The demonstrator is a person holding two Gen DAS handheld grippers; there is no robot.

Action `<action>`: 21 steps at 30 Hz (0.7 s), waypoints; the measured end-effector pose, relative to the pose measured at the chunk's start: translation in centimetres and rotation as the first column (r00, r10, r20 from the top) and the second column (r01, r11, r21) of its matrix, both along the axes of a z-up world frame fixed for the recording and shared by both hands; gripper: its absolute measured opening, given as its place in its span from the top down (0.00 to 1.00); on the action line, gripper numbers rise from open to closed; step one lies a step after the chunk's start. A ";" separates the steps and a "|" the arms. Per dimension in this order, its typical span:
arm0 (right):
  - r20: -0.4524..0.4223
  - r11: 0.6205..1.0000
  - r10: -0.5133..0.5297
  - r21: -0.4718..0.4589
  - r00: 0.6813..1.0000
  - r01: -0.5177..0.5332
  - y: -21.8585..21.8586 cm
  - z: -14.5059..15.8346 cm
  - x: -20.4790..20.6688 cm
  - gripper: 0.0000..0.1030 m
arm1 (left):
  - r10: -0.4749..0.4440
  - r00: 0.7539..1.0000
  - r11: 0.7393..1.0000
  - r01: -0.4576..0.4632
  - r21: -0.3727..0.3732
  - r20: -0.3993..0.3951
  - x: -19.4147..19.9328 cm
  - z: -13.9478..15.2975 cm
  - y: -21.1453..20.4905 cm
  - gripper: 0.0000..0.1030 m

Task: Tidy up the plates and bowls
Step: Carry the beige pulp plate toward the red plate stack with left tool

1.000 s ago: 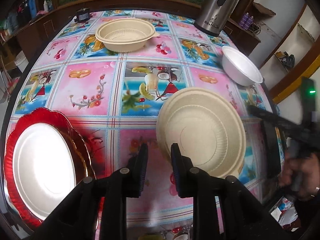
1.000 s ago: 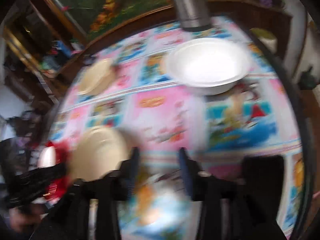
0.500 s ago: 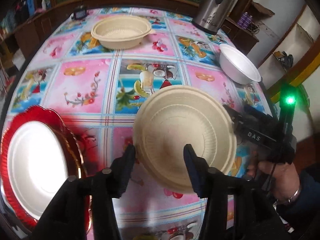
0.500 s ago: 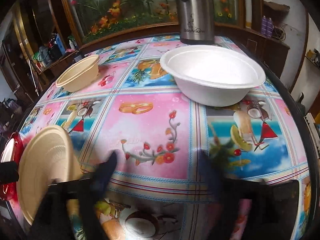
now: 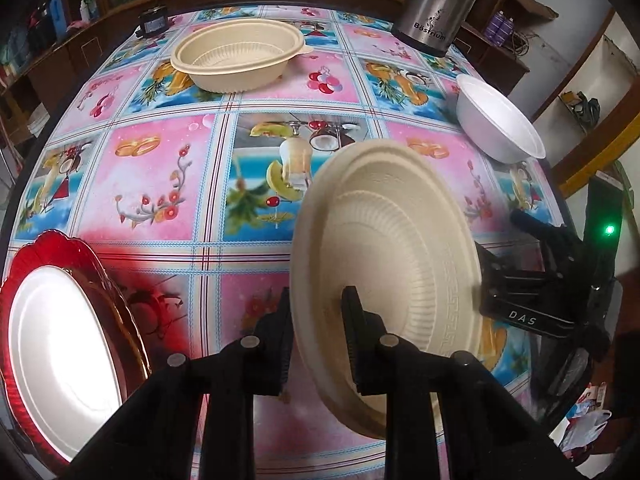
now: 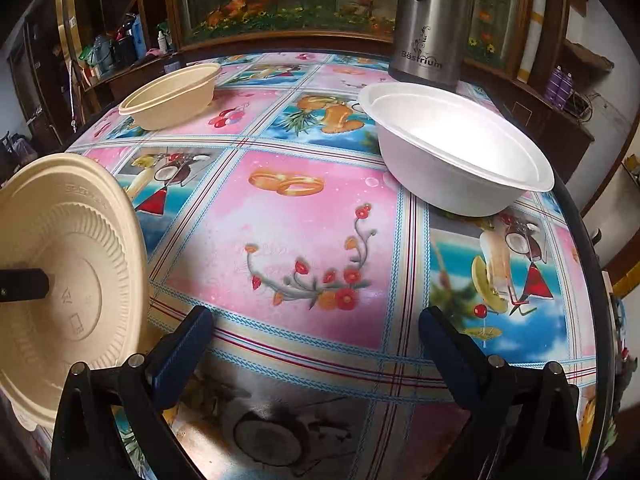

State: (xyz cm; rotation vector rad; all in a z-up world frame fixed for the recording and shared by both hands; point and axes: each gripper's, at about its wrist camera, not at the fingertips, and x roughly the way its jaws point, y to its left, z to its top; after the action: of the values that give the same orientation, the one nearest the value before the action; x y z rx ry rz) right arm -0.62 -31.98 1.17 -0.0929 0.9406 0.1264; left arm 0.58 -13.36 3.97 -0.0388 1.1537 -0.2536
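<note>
In the left wrist view, a white plate (image 5: 60,348) on a red plate (image 5: 132,312) lay at the table's (image 5: 160,184) near left edge; the left tongs (image 5: 316,340) gripped a tilted beige plate (image 5: 392,248) by its rim. In the right wrist view, a white bowl (image 6: 460,156) and steel flask (image 6: 430,28) stood far right; the right tongs (image 6: 316,344) hovered spread wide.

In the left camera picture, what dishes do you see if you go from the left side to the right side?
Red plate with a white plate on it → tan bowl far back → tan plate tilted up in the left gripper → white bowl.
</note>
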 end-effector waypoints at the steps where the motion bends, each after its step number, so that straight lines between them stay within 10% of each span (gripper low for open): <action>1: 0.000 1.000 0.000 0.003 1.000 0.000 0.0 0.0 0.0 0.01 | -0.004 1.000 1.000 0.004 0.009 0.003 0.0 0.1 -0.1 0.78; 21: 0.000 1.000 0.000 0.002 1.000 0.000 0.0 0.1 0.0 0.01 | -0.035 0.999 0.998 0.033 0.050 0.025 0.5 0.2 -0.9 0.76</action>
State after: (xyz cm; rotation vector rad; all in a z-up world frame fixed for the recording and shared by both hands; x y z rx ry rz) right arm -0.66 -32.00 1.23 -0.0911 0.9403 0.1276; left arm 1.11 -14.23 4.13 0.0276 1.1352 -0.2551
